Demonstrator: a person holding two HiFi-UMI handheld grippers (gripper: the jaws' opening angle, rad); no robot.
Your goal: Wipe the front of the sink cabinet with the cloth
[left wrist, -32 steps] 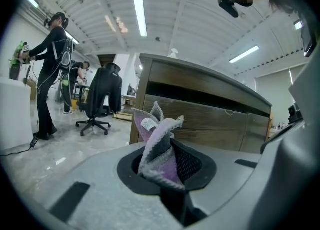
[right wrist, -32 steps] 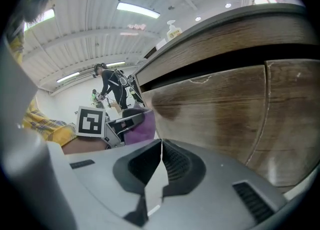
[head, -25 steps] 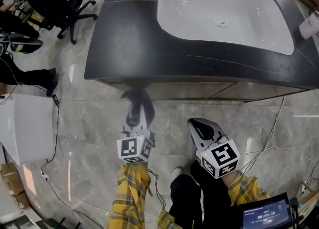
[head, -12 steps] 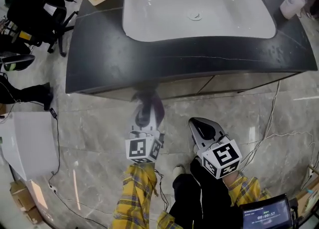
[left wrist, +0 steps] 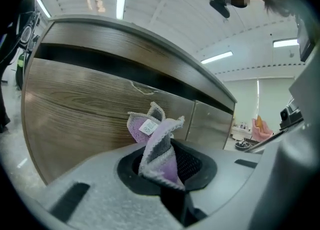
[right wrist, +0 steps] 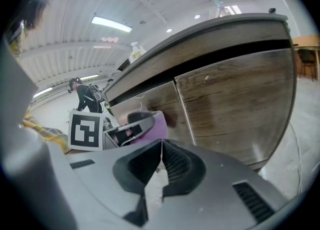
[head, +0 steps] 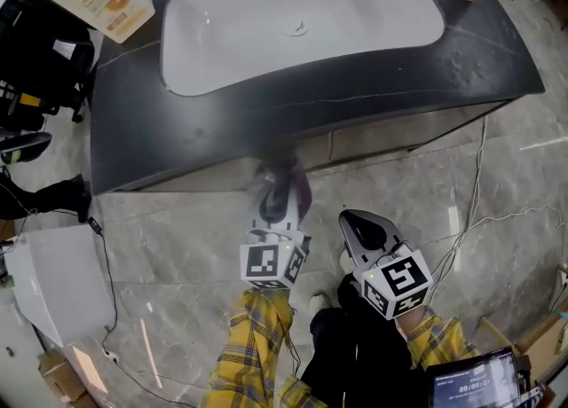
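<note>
Left tool point(head: 277, 207) pinched the purple cloth point(left wrist: 159, 144), pointing straight at the wooden cabinet front point(left wrist: 80, 109) just ahead. My right tool point(right wrist: 161, 164), pressed together empty, sat farther back.

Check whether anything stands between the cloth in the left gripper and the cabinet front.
Nothing visible does. The left gripper is shut on the purple cloth, whose free end points straight at the wooden cabinet front, with only bare panel behind it. The right gripper, shut and empty, is off to the side.
</note>
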